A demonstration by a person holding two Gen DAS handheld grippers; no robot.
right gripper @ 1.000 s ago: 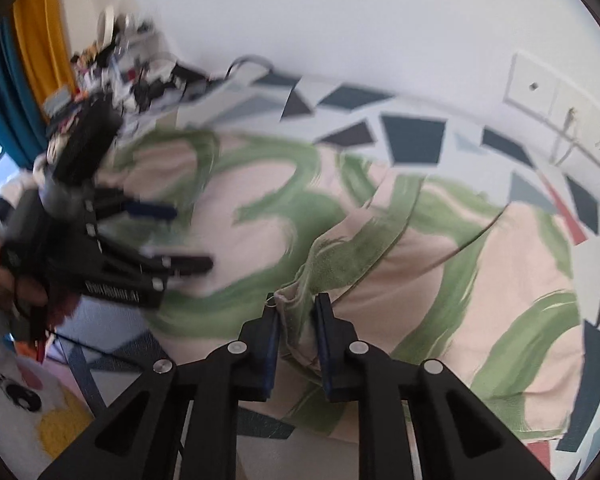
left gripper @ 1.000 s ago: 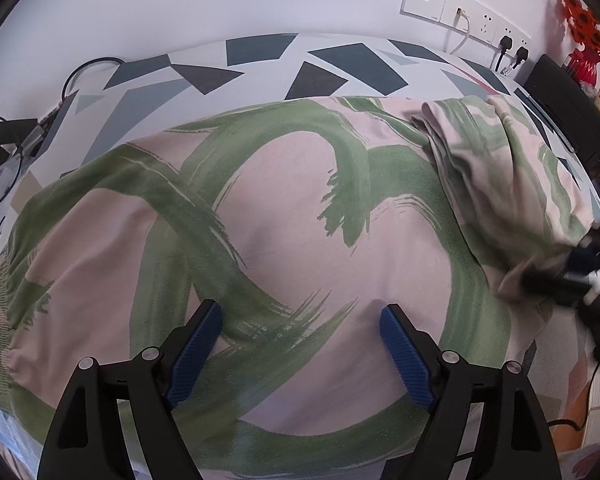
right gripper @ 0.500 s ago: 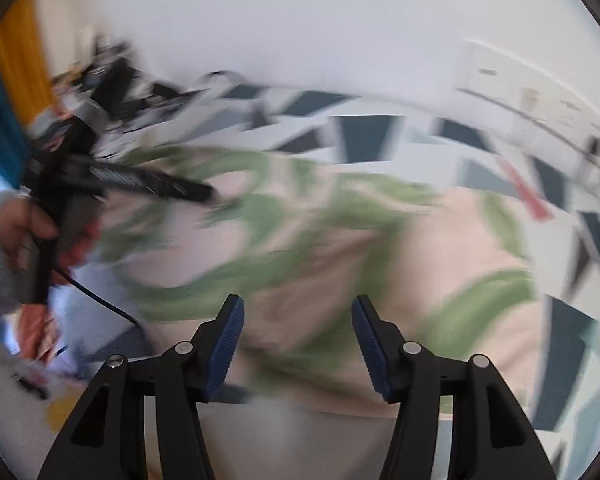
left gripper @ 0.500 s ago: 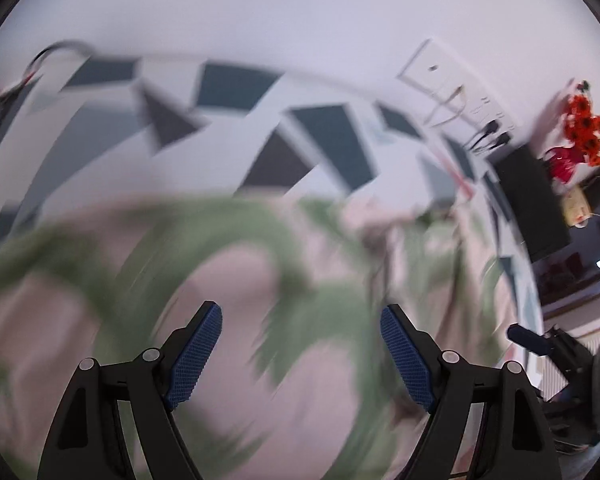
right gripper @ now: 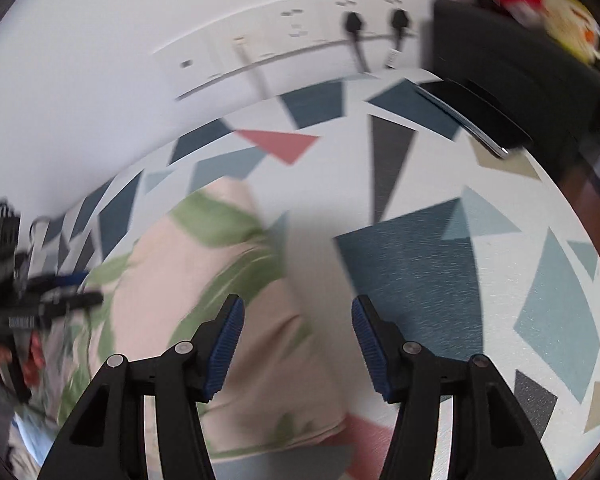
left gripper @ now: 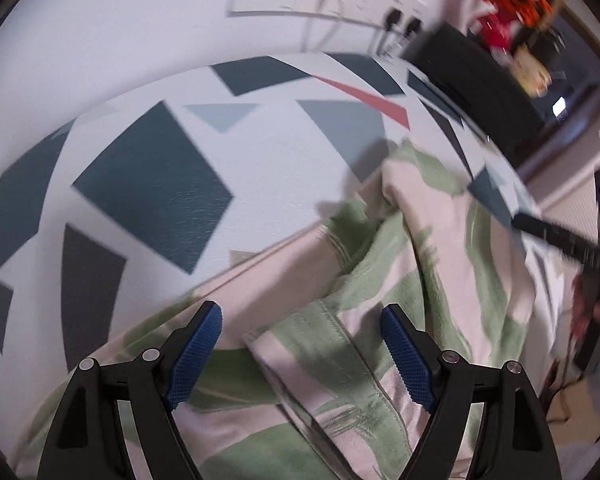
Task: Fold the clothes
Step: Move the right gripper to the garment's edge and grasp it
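Left gripper [left gripper: 300, 354] wide open, empty, over garment [left gripper: 380, 320] fold; right gripper [right gripper: 298, 344] likewise, at garment's right edge on table [right gripper: 500, 280]. Frames blurred; fold probably half done. Best pinch hem corners squarely, keep edges aligned

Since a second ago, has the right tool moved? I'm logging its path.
Yes. The right tool let go of the green-patterned cloth and swung right, toward the wall sockets, now straddling the cloth's right edge.
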